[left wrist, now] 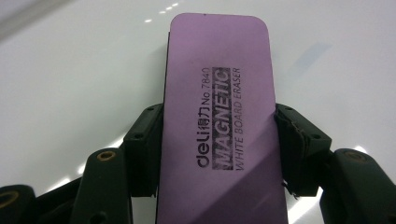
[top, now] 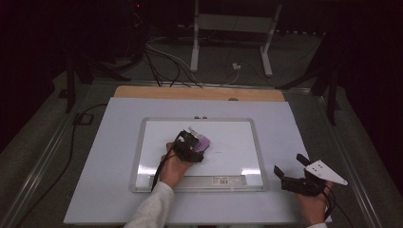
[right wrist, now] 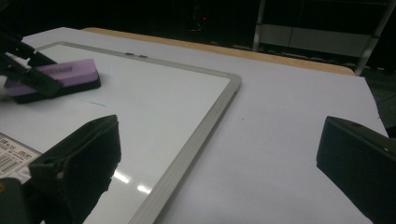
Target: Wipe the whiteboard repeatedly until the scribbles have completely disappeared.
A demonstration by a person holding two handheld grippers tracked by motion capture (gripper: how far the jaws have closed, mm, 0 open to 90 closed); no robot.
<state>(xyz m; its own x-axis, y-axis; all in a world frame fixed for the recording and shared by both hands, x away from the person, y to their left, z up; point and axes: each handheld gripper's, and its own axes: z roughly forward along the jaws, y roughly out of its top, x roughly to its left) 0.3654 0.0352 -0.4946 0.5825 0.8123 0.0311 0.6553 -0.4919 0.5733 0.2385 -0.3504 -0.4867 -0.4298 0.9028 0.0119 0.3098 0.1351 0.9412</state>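
Observation:
A purple magnetic whiteboard eraser (left wrist: pixel 219 126) lies flat on the whiteboard (top: pixel 228 137) near its middle. My left gripper (top: pixel 196 143) is shut on it, one black pad pressed against each long side. The same eraser (right wrist: pixel 60 77) appears at the far left of the right gripper view, with a faint blue mark (right wrist: pixel 97 103) on the board just beside it. My right gripper (top: pixel 291 165) stands open over the white table sheet to the right of the board, with nothing between its jaws.
The silver-framed whiteboard lies on a white sheet (top: pixel 294 128) over a wooden table (top: pixel 199 92). A barcode label (top: pixel 219 180) sits on the board's near frame. Cables (top: pixel 161 66) and a white stand (top: pixel 266 47) are on the floor beyond.

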